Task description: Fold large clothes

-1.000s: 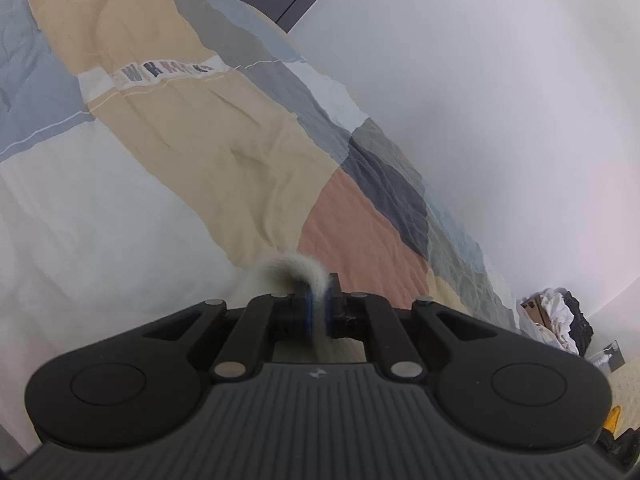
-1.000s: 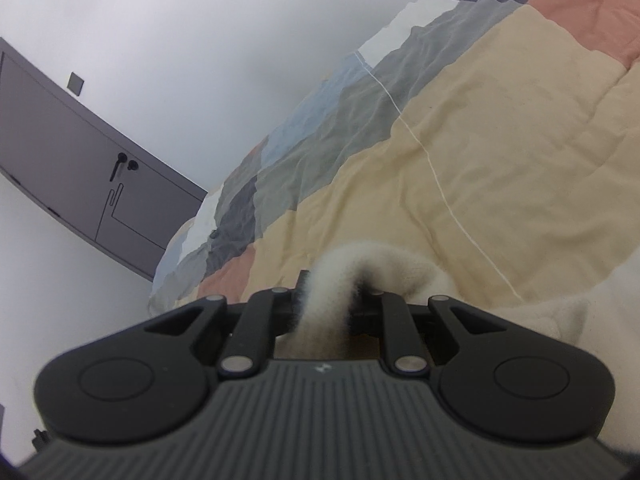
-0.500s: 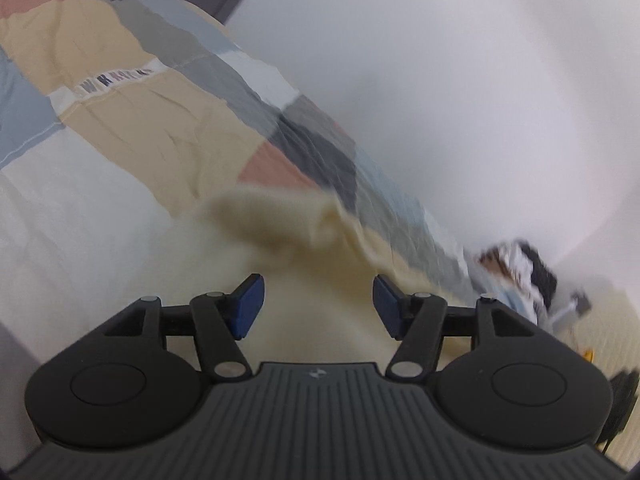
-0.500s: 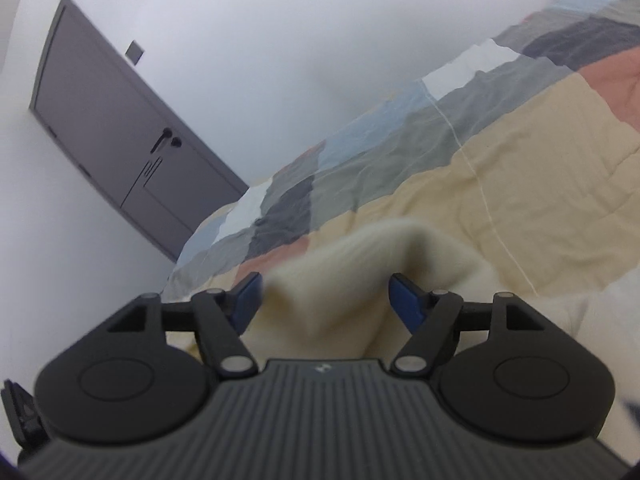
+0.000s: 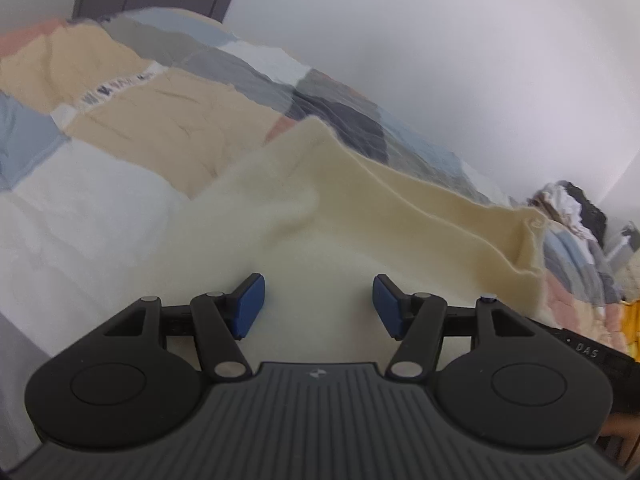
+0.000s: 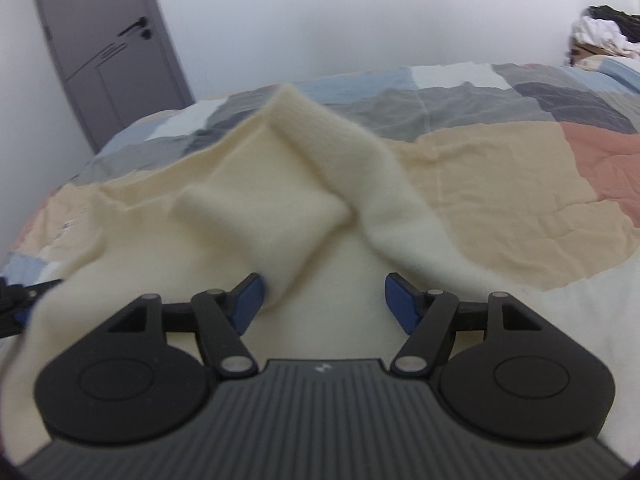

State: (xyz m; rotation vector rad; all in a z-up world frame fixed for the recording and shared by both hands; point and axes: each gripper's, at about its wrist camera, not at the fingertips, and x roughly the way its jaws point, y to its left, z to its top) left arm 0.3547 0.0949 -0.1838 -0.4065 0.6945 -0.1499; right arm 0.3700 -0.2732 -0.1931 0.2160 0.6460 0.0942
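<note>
A large cream fleece garment lies rumpled on a patchwork quilt. It also shows in the right wrist view, with a fold peaking ahead of the fingers. My left gripper is open, its blue pads apart just above the cream cloth, holding nothing. My right gripper is open too; its left pad touches a hanging edge of the cloth. The quilt spreads to the right of the garment.
A grey door stands at the back left of the right wrist view. A pile of clothes sits at the far end of the bed by the white wall. The other gripper's black body shows at the right edge.
One second ago both grippers were shut on the cream cloth. Both have opened and let it go; the cloth has dropped onto the quilt, and both grippers have drawn back.
</note>
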